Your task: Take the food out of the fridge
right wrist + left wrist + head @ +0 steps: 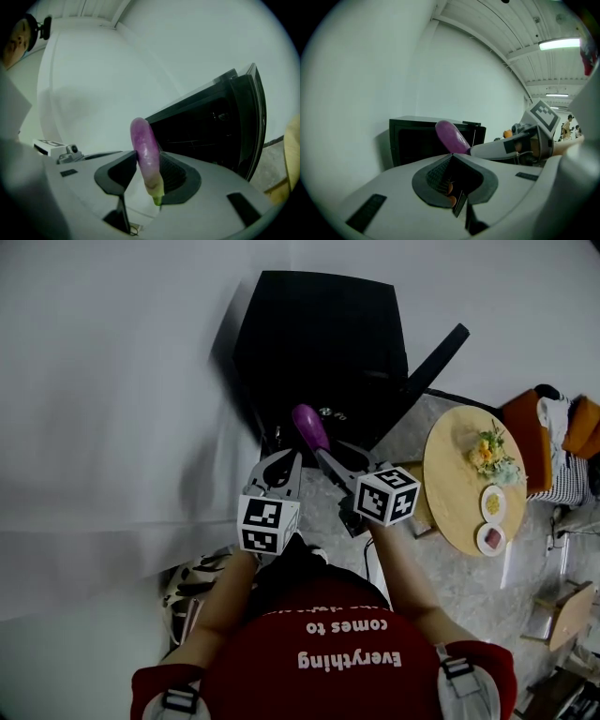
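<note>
So, your right gripper [149, 157] pinched the eggplant [144, 143] outside the open fridge [211, 126], left gripper [451, 158] pressed together, empty; setting it down remained.

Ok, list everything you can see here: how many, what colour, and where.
fridge: one, black, door open, by the white wall
eggplant: one, purple, in front of the fridge
round table: one, light wood, right side
flowers: one bunch, yellow-green, on the table
plates: two, white, on the table
left gripper: one, grey, shut, empty
right gripper: one, grey, shut on the eggplant
</note>
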`<state>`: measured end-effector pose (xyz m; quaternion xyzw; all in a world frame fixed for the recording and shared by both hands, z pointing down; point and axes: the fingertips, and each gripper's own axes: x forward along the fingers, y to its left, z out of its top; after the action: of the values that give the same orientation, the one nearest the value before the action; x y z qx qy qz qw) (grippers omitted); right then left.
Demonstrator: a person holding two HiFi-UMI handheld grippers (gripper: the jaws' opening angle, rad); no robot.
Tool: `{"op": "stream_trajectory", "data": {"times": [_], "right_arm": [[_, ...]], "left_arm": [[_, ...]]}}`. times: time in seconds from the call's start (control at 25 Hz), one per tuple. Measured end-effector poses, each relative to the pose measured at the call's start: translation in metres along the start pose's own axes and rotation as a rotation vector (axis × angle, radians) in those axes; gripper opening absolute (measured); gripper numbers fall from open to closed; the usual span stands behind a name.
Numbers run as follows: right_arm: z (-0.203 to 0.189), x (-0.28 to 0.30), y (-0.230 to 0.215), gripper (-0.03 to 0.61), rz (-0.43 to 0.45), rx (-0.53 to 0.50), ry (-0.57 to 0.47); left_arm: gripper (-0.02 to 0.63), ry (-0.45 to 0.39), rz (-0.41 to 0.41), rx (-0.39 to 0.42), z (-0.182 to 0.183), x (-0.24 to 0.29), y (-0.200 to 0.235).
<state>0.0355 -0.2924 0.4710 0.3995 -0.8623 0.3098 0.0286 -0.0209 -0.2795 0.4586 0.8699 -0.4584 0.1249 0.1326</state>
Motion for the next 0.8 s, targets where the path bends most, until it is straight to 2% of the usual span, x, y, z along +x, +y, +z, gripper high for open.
{"op": "stream_trajectory", "data": {"times": [0.36,0.8], "right_arm": [[0.004,-0.021,0.022,0.156,0.056,0.049,-0.045],[0.017,-0.055,0.044,0.156,0.241,0.323,-0.128]], "left_arm": [[0.006,-0.035,0.017,-0.001,0.004,-0.014,-0.008],[0.006,-0.088,0.020,-0.003,0.014,-0.029,-0.017]]}}
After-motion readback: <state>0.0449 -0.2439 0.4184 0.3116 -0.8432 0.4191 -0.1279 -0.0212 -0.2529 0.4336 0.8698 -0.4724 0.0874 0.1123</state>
